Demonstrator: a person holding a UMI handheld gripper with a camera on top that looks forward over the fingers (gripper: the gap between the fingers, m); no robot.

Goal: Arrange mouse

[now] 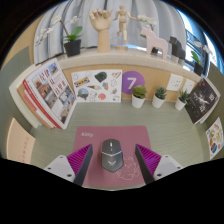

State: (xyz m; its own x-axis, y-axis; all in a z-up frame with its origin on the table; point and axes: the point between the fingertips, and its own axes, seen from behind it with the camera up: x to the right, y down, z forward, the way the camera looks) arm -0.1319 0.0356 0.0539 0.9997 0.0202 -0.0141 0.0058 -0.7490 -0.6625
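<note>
A grey and black mouse (110,153) sits on a pink mouse mat (112,140) on the pale green desk. My gripper (112,160) is open, with its magenta pads (80,161) at either side of the mouse. The mouse stands between the fingers with a gap on each side and rests on the mat.
A raised shelf (100,62) runs behind the desk with wooden figures (112,22) and a potted plant (73,40). Magazines (48,92) lean at the left, cards (98,86) at the middle. Small potted plants (139,96) and books (202,98) stand at the right.
</note>
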